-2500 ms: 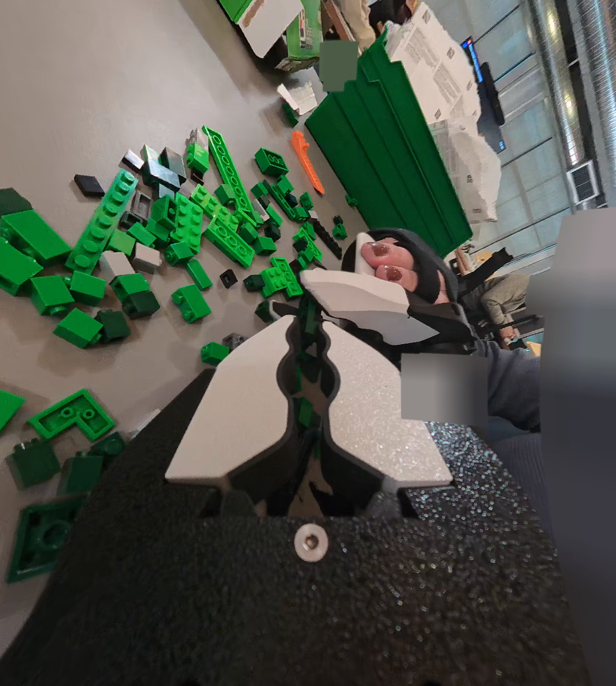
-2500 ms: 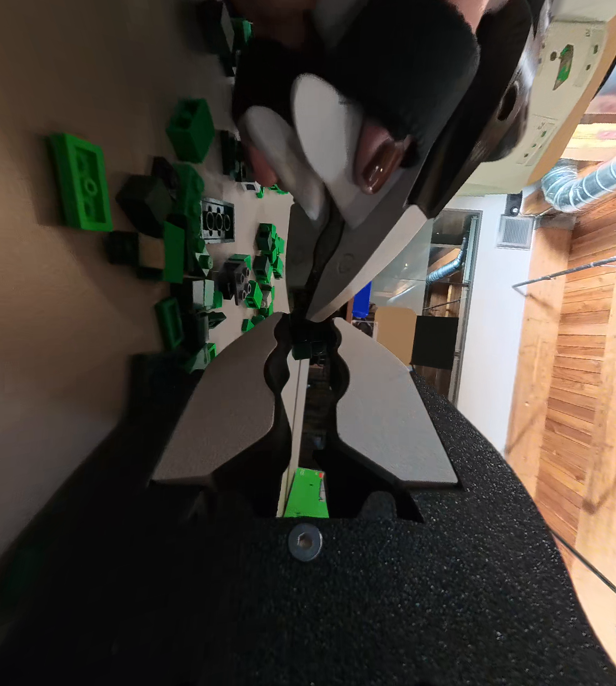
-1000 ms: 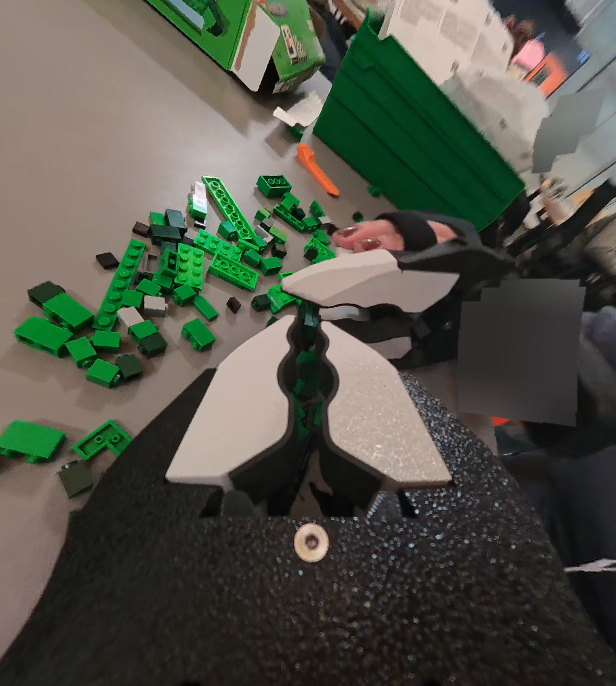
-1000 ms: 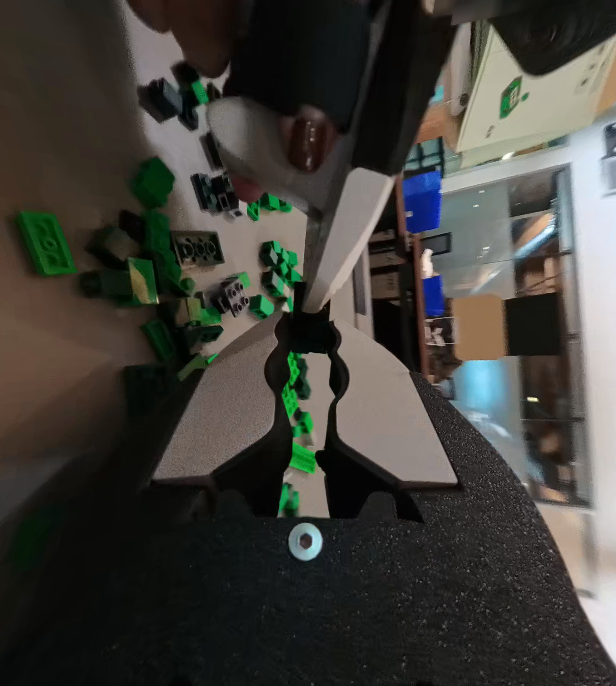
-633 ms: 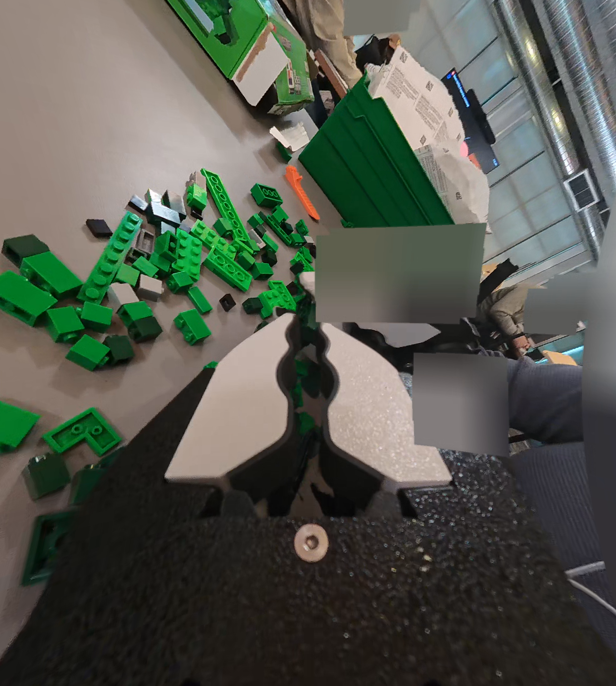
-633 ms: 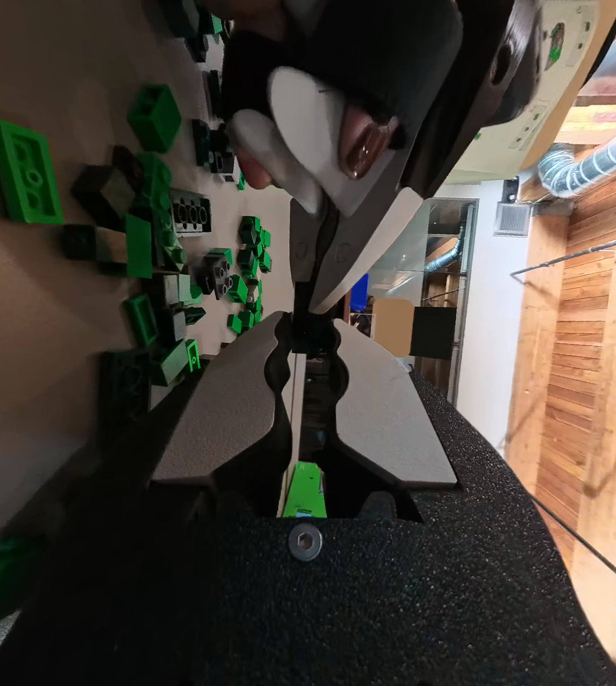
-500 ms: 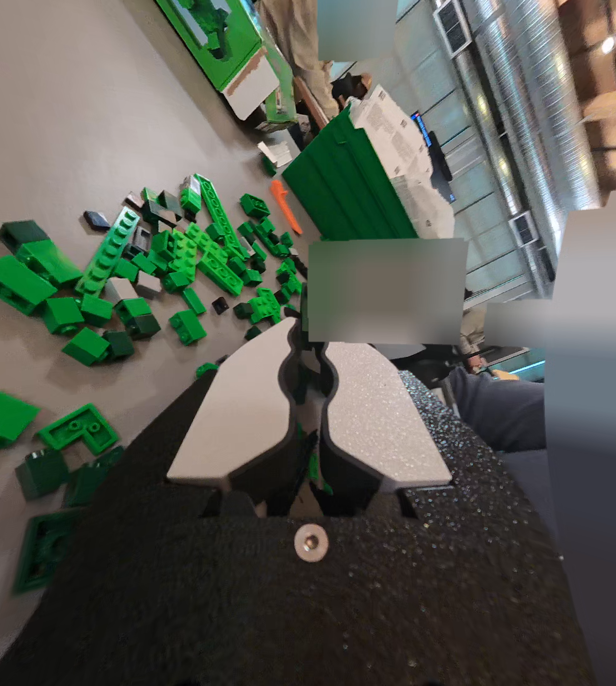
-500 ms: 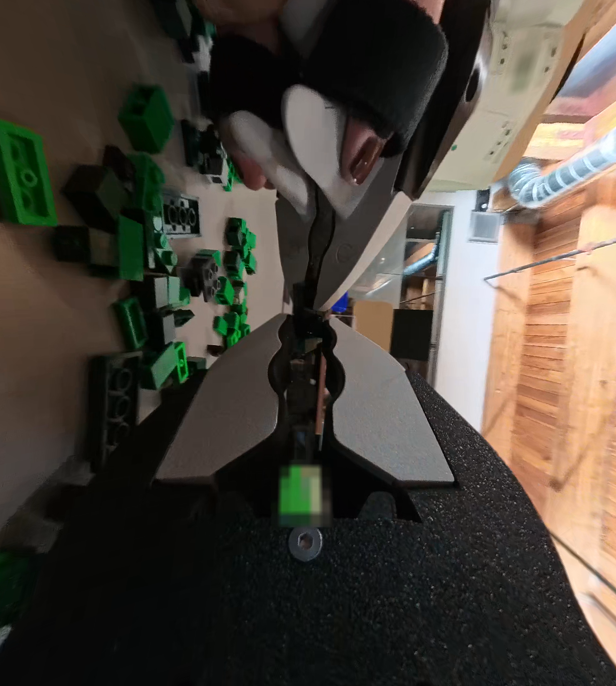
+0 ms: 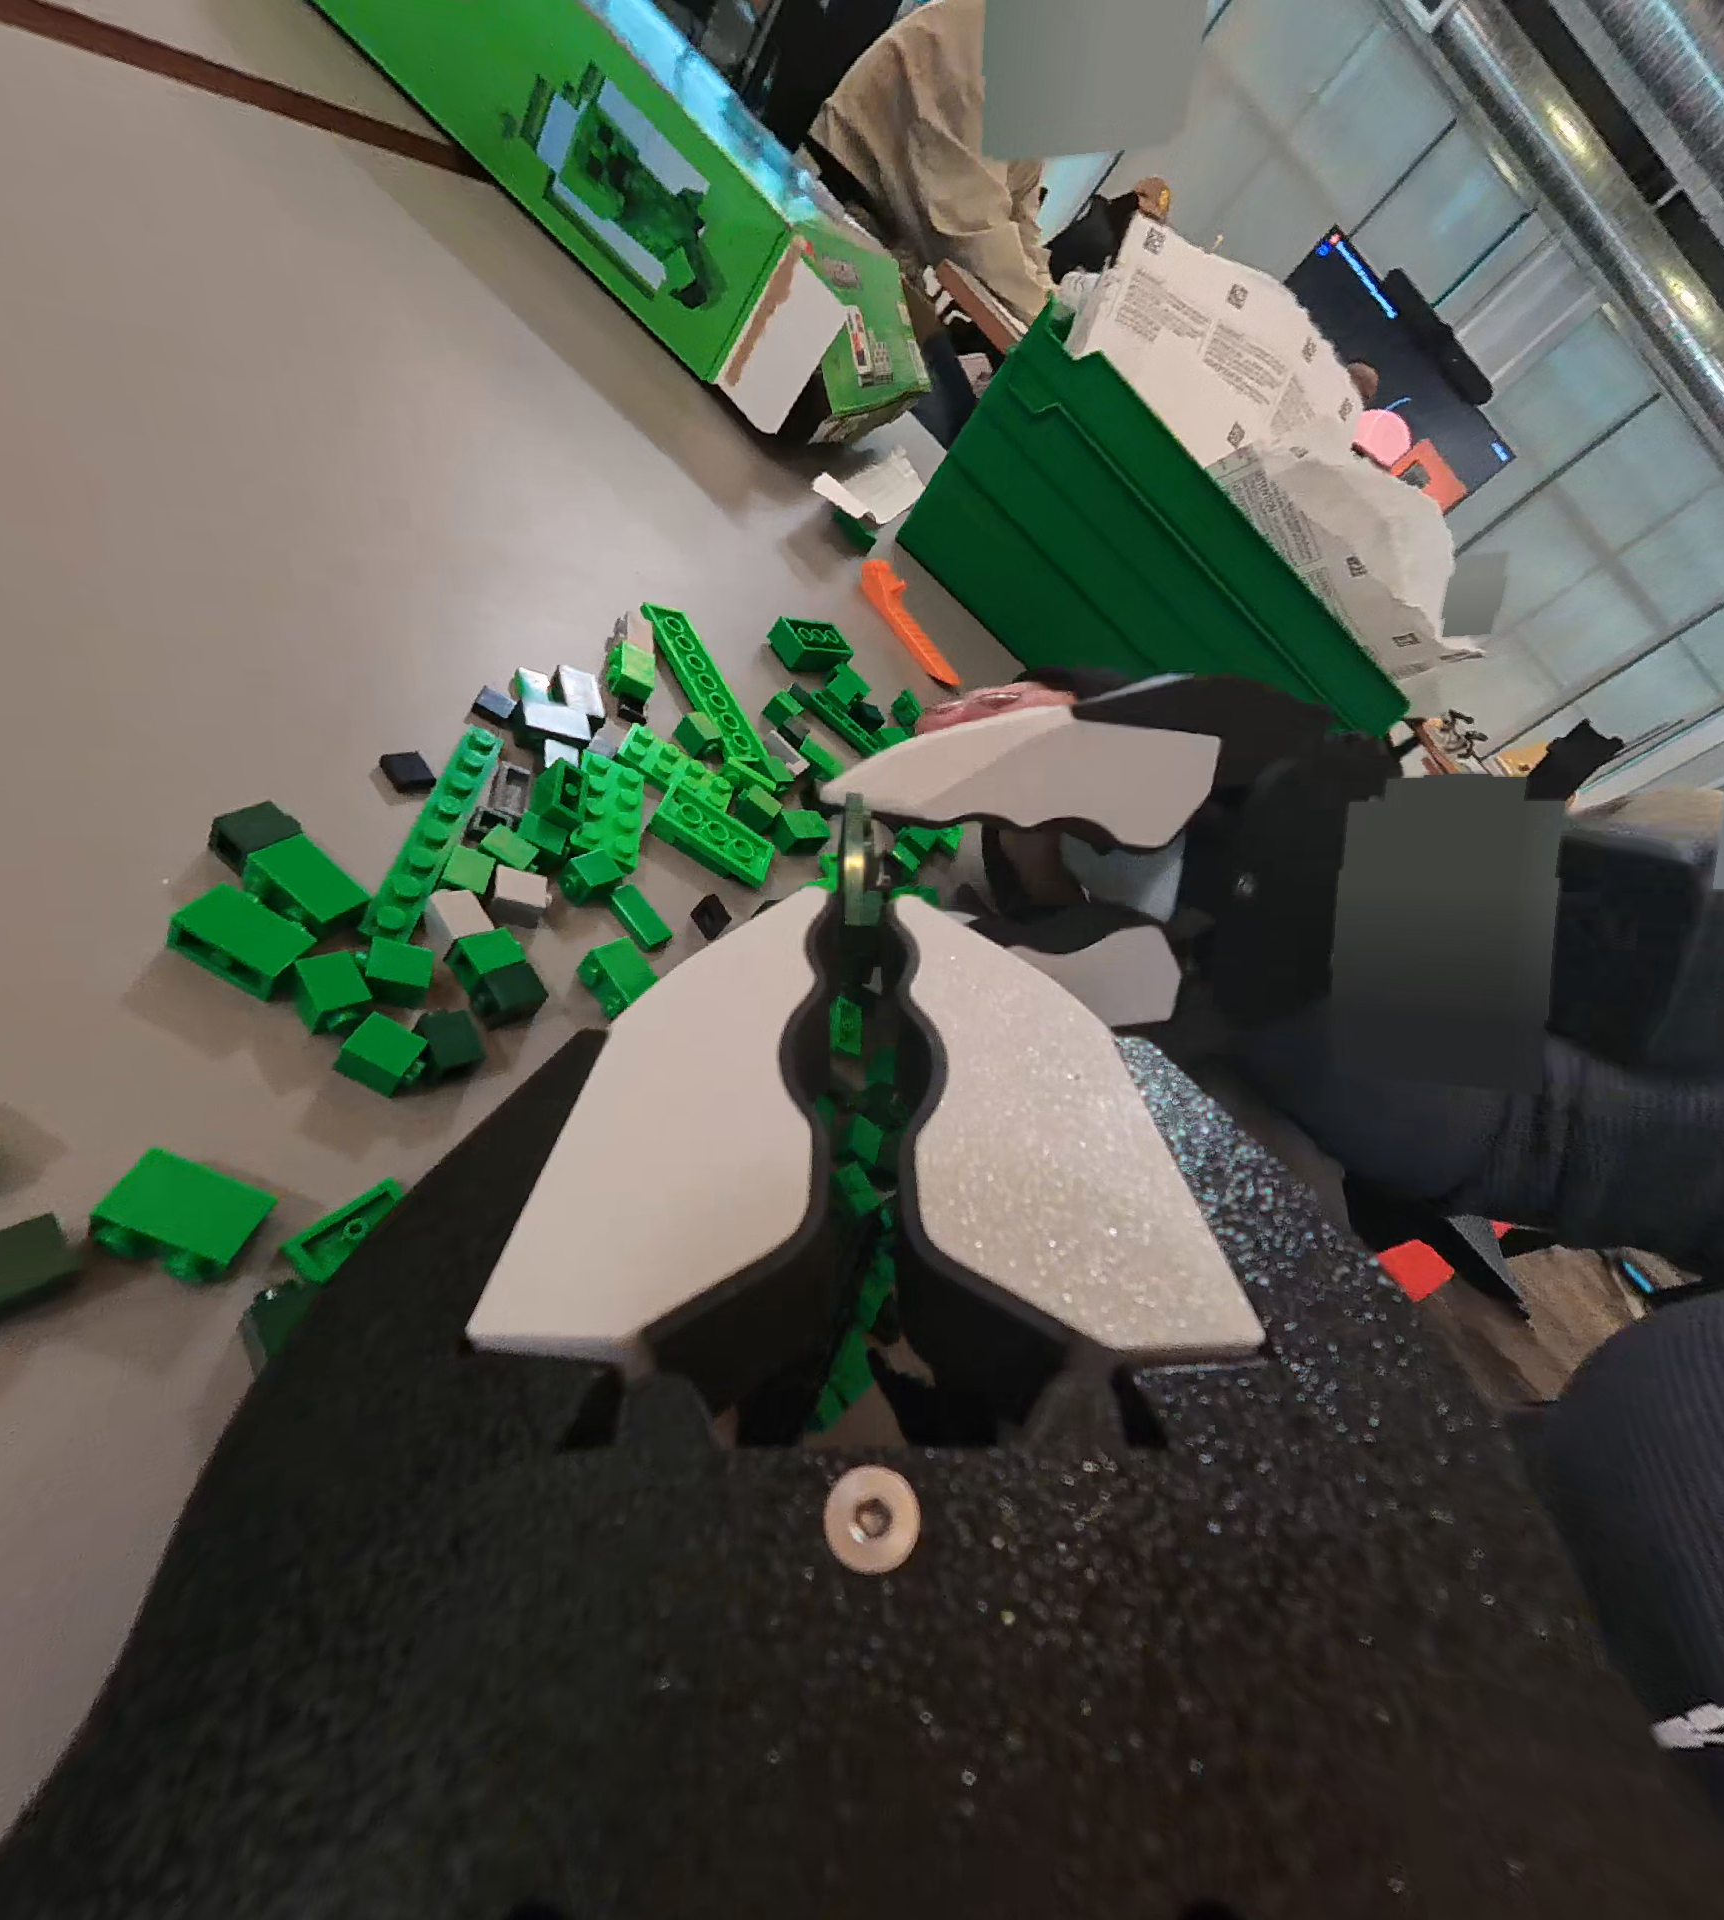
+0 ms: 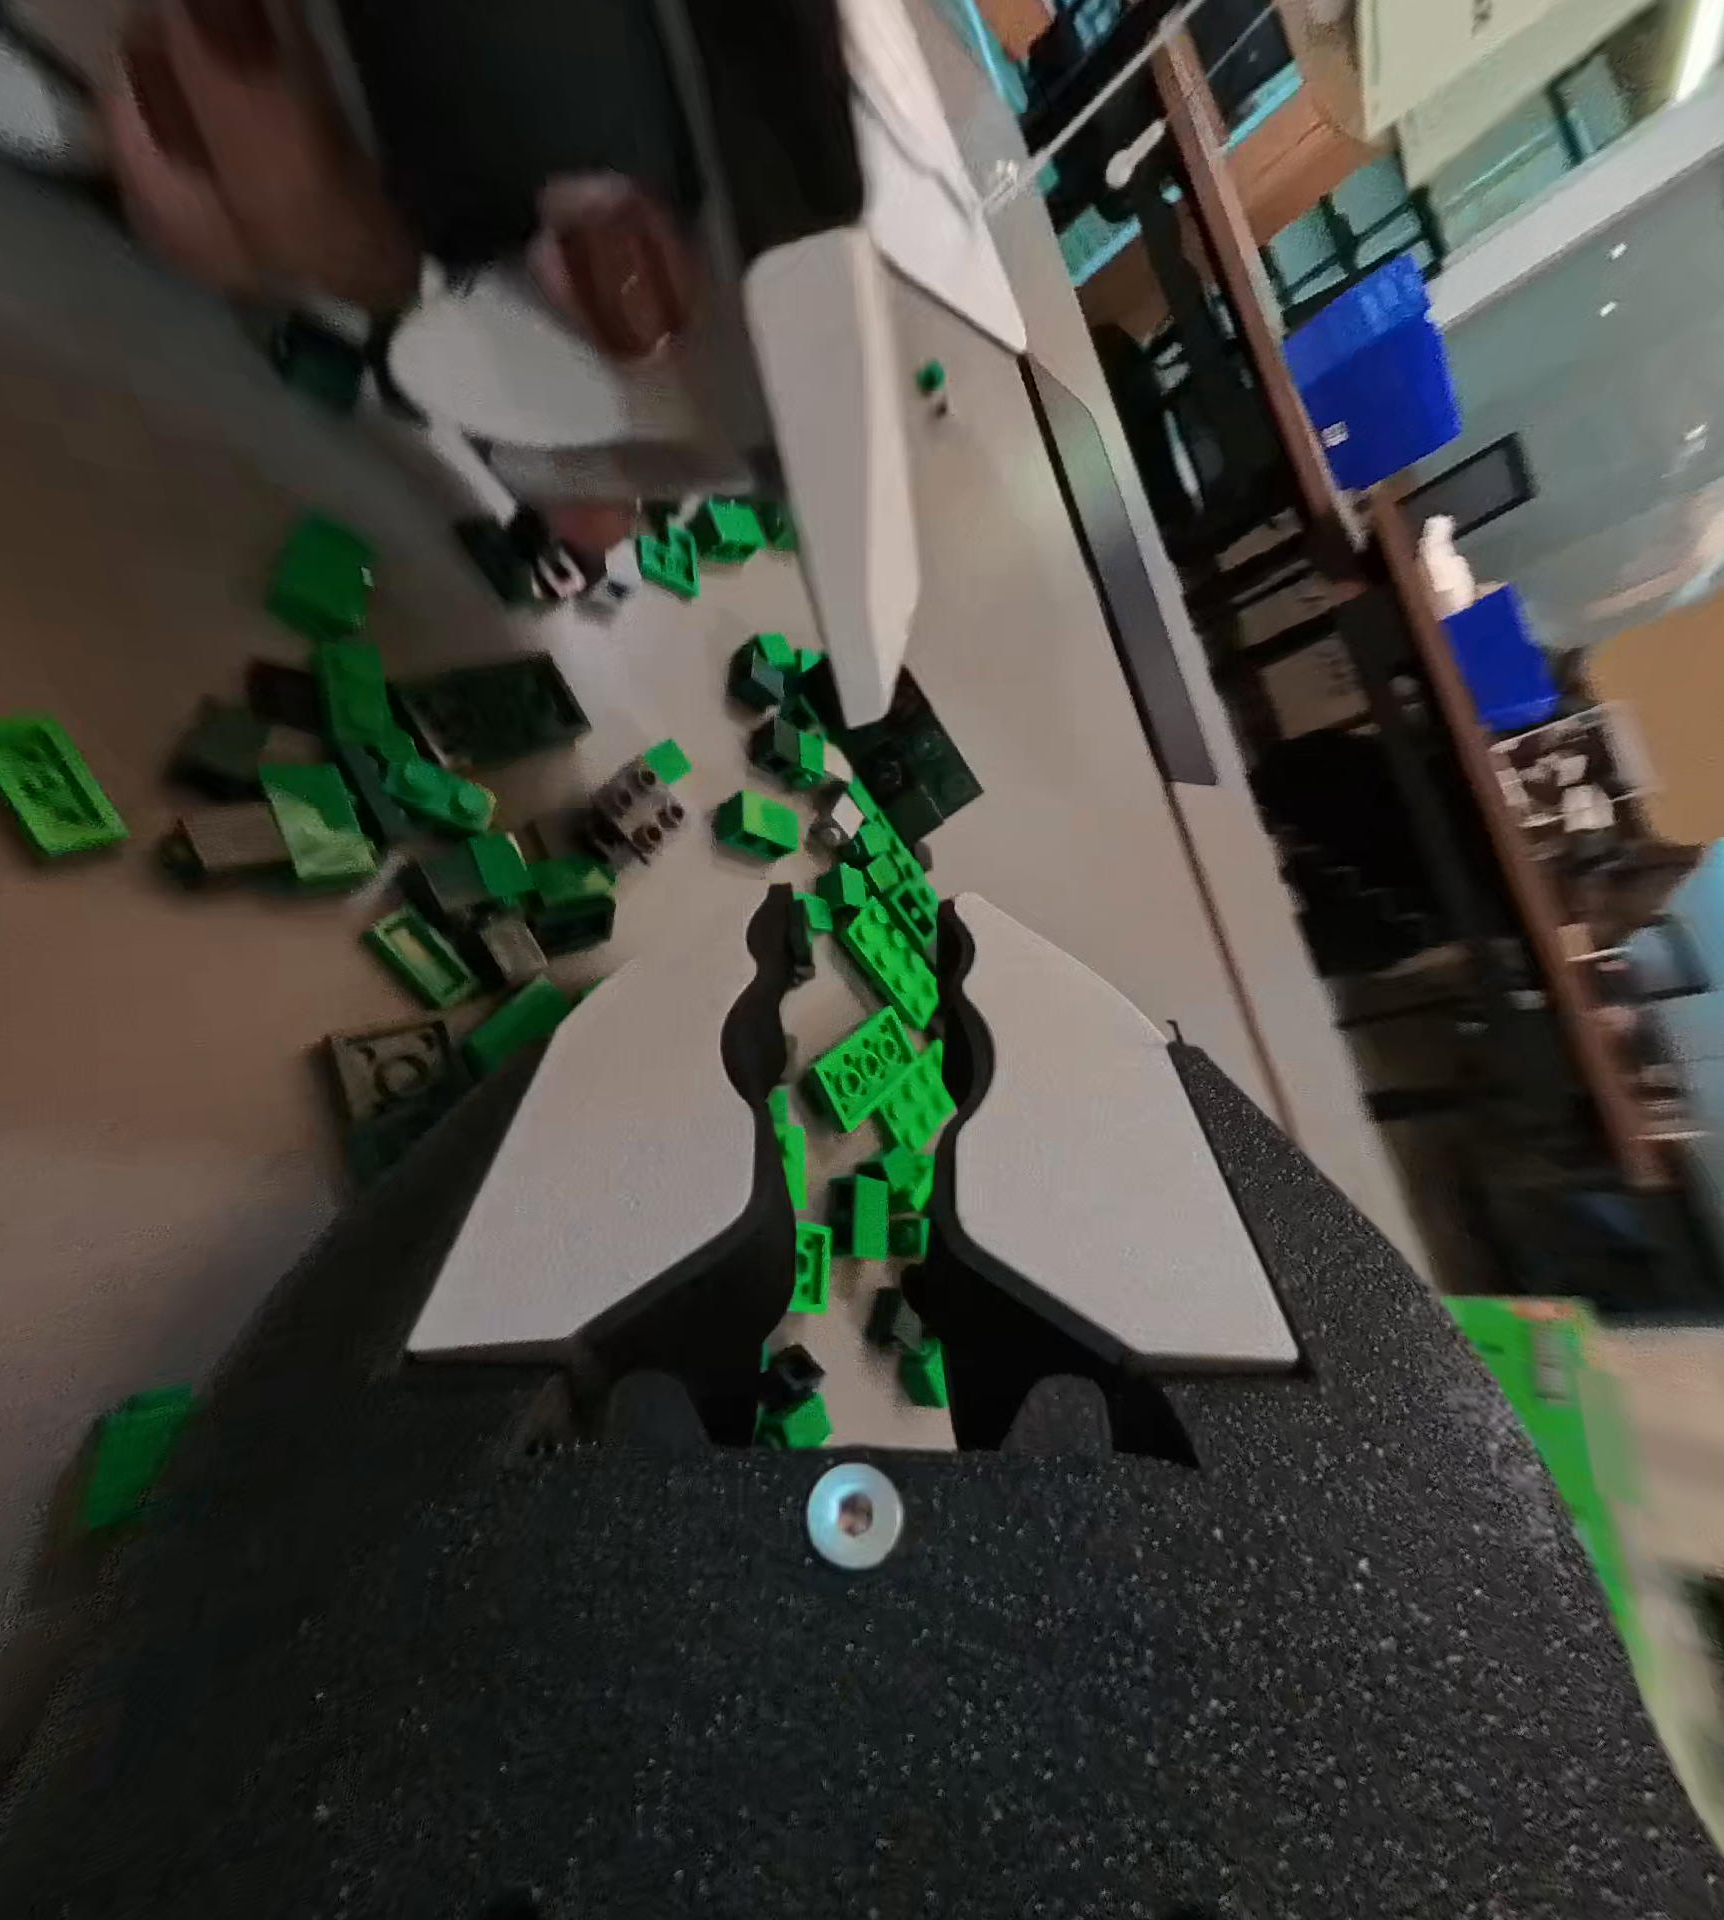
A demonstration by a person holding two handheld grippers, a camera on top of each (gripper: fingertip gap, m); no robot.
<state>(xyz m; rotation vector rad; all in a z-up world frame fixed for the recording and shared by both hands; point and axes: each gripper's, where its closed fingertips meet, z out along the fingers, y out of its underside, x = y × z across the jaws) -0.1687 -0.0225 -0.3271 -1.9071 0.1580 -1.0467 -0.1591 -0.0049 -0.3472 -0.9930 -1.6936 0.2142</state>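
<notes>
Right gripper (image 10: 863,914) now parted, dark-green plate (image 9: 860,868) pinched in left gripper (image 9: 859,906)

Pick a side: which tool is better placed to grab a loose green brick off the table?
Right, likely. The right tool is open above the loose green bricks; the left tool is shut on a dark green piece.

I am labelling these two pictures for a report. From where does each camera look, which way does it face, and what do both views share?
Left wrist view: sits on the left gripper, looks along its shut jaws, which pinch a dark green piece, toward the green bin; right gripper shows.
Right wrist view: sits on the right gripper, jaws open, above the table; blurred hand shows.
Shared: the scattered green bricks.
</notes>
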